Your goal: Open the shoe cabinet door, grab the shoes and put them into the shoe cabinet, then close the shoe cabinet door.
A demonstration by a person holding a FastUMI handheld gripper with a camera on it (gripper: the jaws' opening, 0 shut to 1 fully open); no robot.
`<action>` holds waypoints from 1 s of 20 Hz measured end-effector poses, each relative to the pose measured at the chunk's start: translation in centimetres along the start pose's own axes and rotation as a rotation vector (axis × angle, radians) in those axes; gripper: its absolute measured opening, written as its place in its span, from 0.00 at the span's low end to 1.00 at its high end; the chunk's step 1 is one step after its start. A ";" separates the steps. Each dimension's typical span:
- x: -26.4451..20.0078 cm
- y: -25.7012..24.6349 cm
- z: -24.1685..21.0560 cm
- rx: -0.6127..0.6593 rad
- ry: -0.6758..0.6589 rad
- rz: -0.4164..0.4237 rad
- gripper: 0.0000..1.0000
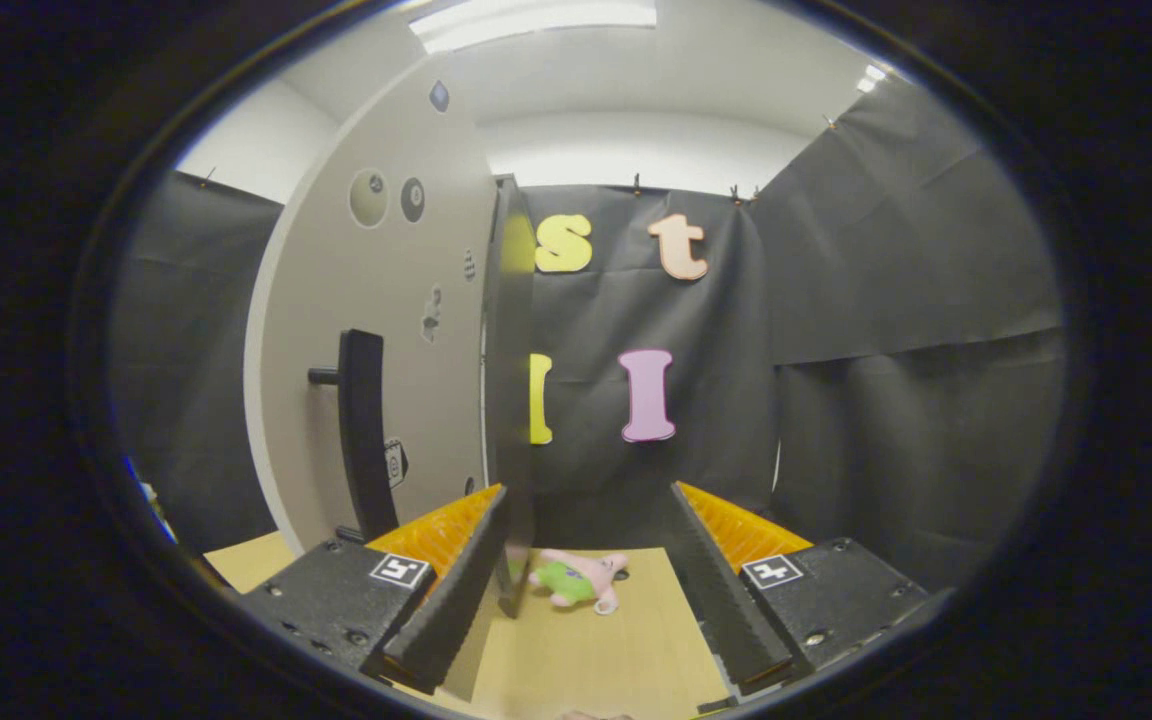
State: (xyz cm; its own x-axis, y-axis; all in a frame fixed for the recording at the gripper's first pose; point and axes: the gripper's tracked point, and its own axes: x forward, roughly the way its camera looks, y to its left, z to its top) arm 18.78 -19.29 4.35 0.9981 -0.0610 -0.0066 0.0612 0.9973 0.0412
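The shoe cabinet door (pixel 386 330) is a pale grey panel standing ahead of my left finger, with a black upright handle (pixel 361 430) on its face. Its dark free edge (pixel 513 400) points toward me and drops just inside my left finger, so the door stands swung out. My gripper (pixel 586 490) is open, its fingers wide apart. The door's edge is close beside the left finger's pad (pixel 456 590), and I cannot tell whether they touch. Nothing is pressed between the fingers.
A small pink and green plush toy (pixel 576 580) lies on the light wooden tabletop (pixel 596 650), just ahead between the fingers. Black cloth walls close the booth behind and to the right.
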 end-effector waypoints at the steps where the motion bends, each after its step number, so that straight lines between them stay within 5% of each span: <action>1: 0.0 0.8 0.2 0.008 -0.007 0.012 0.98; 9: 0.3 4.5 0.4 -0.014 0.007 -0.025 0.95; 20: 0.4 11.7 -0.4 0.073 0.013 0.063 0.95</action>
State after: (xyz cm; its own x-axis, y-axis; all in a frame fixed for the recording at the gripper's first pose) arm 19.93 -7.65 4.43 0.9999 0.0026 -0.0142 -0.0010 0.9934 0.1146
